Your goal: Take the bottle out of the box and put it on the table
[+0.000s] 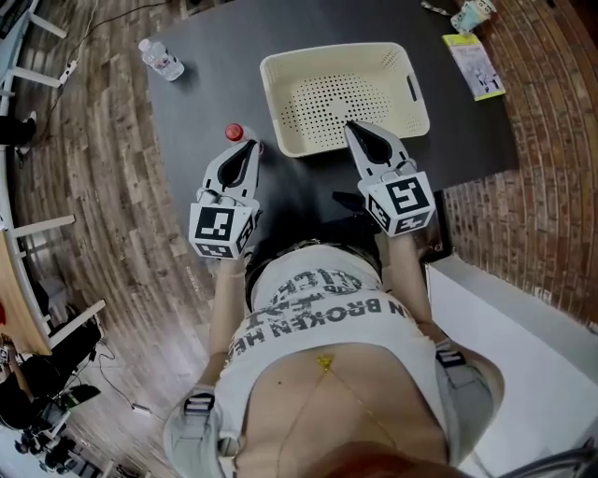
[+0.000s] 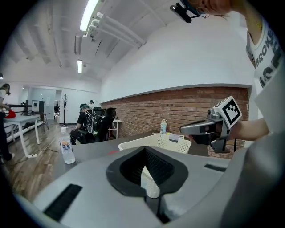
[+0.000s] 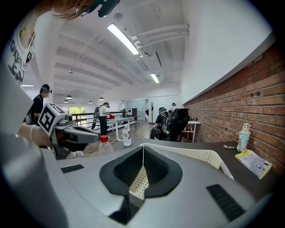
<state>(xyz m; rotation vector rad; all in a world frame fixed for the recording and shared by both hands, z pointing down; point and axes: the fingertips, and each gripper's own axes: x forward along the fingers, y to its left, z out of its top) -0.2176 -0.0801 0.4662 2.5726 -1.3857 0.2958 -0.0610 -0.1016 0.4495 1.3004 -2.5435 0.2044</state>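
Observation:
A clear bottle with a red cap [image 1: 234, 133] stands upright on the dark table [image 1: 206, 103], left of the cream perforated box [image 1: 280, 65]; the box looks empty. My left gripper [image 1: 250, 146] hovers just right of that cap, jaws together with nothing between them. My right gripper [image 1: 352, 128] reaches over the box's near rim, its jaws also together and empty. The right gripper view shows the red-capped bottle [image 3: 102, 145] beside the left gripper [image 3: 91, 135]. In the left gripper view the box [image 2: 156, 141] lies ahead, with the right gripper [image 2: 185, 129] over it.
A second clear bottle with a white cap [image 1: 161, 59] stands at the table's far left corner. A yellow booklet [image 1: 476, 65] and a small figure [image 1: 472, 14] lie at the far right. People sit at desks in the background [image 2: 89, 120].

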